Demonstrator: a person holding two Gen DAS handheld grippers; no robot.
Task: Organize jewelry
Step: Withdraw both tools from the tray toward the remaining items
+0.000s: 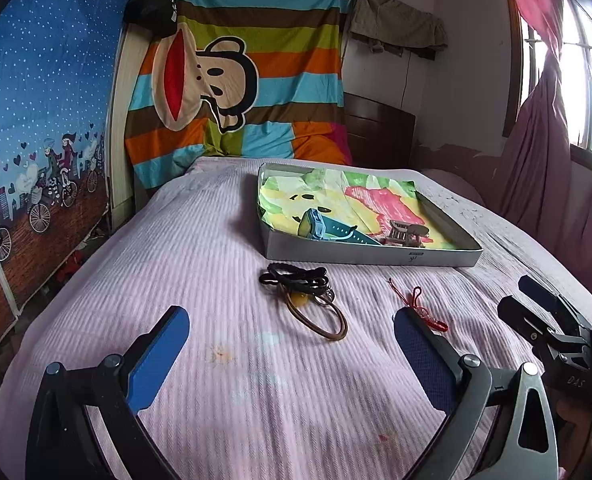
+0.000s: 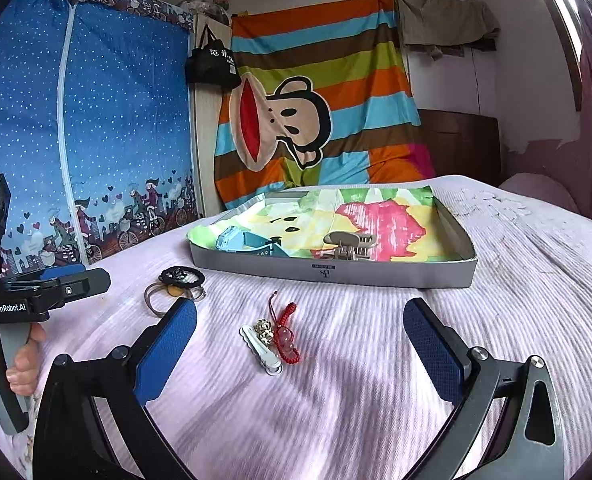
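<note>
A shallow grey box (image 1: 368,257) (image 2: 336,271), lined with colourful paper, lies on the pink bedspread. Inside it are a blue watch (image 1: 328,230) (image 2: 247,243) and a brown hair claw (image 1: 408,234) (image 2: 348,246). In front of the box lie black hair ties and a brown loop (image 1: 304,292) (image 2: 175,286), a red cord bracelet (image 1: 418,306) (image 2: 285,336) and a white hair clip with beads (image 2: 261,346). My left gripper (image 1: 291,354) is open, just short of the hair ties. My right gripper (image 2: 300,346) is open, its fingers either side of the bracelet and clip.
The bed (image 1: 255,380) drops off at the left toward a blue printed wardrobe (image 2: 75,120). A striped monkey sheet (image 1: 235,72) hangs behind the bed. Pink curtains and a window (image 1: 556,100) are at the right. A hand (image 2: 19,356) holds the left gripper's handle.
</note>
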